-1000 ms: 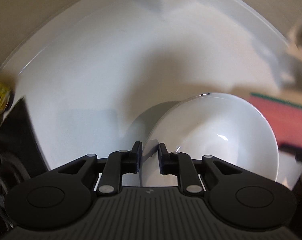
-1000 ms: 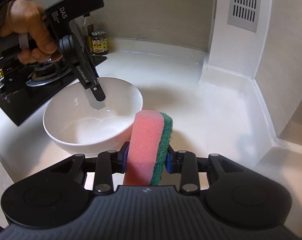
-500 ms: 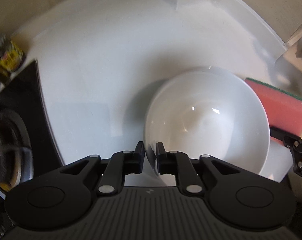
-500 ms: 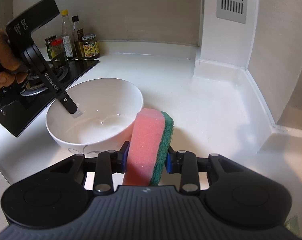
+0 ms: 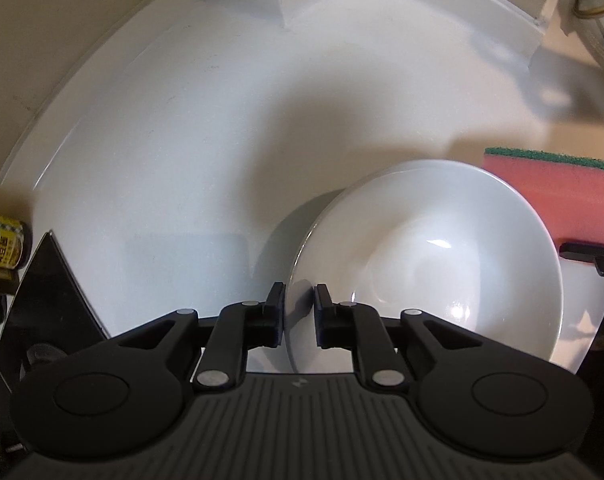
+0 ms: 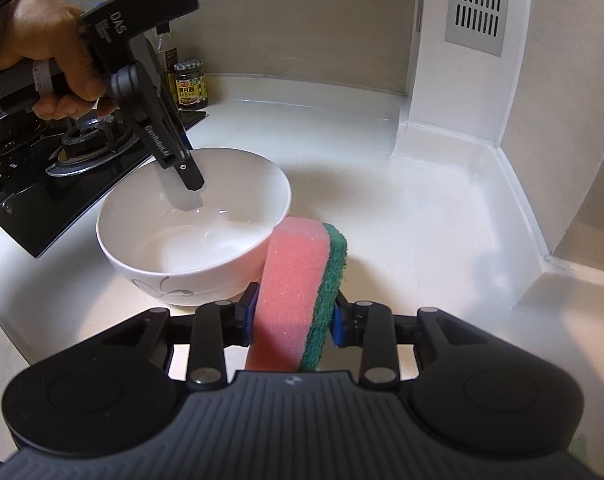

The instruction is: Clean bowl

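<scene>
A white bowl [image 6: 194, 236] with a grey leaf pattern sits on the white counter [image 6: 401, 216]. In the left wrist view the bowl [image 5: 433, 264] fills the lower right. My left gripper [image 5: 298, 304] is shut on the bowl's near rim, one finger inside and one outside; it also shows in the right wrist view [image 6: 188, 178]. My right gripper [image 6: 294, 320] is shut on a pink and green sponge [image 6: 302, 292], held upright just right of the bowl. The sponge [image 5: 553, 196] shows at the bowl's far right edge.
A black gas hob [image 6: 58, 164] lies left of the bowl. Sauce jars and bottles [image 6: 188, 86] stand at the back by the wall. A white pillar with a vent [image 6: 473, 4] and a raised counter ledge [image 6: 501, 152] bound the right side.
The left gripper has swung back with the bowl's rim in it, so the bowl sits lower right in its view. The right gripper with the sponge has moved closer to the bowl.
</scene>
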{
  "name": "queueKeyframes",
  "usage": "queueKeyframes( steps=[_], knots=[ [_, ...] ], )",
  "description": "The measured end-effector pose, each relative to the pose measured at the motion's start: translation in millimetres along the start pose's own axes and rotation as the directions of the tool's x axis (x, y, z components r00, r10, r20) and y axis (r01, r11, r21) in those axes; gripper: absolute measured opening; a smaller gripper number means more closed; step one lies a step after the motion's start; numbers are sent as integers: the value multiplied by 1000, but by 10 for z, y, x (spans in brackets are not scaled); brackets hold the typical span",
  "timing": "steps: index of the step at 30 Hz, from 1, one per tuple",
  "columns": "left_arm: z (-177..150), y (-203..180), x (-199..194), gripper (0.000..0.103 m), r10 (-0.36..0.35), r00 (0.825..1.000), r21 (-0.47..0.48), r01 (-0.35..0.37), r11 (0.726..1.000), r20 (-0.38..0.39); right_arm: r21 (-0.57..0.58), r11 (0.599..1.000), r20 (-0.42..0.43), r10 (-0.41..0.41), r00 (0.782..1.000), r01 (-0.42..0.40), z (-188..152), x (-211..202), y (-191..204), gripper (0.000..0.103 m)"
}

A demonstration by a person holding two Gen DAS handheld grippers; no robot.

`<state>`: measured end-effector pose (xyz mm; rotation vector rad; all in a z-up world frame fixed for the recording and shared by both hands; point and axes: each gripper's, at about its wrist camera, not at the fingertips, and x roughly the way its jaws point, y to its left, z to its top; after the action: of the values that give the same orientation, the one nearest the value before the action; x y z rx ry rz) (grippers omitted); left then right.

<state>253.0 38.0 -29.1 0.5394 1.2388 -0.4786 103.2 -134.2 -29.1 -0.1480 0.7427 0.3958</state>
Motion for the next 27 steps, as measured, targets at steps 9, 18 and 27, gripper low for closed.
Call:
queueKeyframes(
  steps=[9, 18, 27],
  knots=[
    [-336, 62, -22, 7, -60, 998, -216, 65, 974, 28, 9, 1000, 6, 9, 1000, -9, 130, 154, -158, 30],
    [-299, 121, 0, 7, -49, 998, -280, 60, 958, 46, 112, 993, -14, -48, 999, 49, -72, -110, 31, 30],
    [-194, 88, 169, 6, -60, 995, -360, 86, 929, 85, 96, 994, 12, -56, 998, 54, -3, 8, -298, 30]
  ],
)
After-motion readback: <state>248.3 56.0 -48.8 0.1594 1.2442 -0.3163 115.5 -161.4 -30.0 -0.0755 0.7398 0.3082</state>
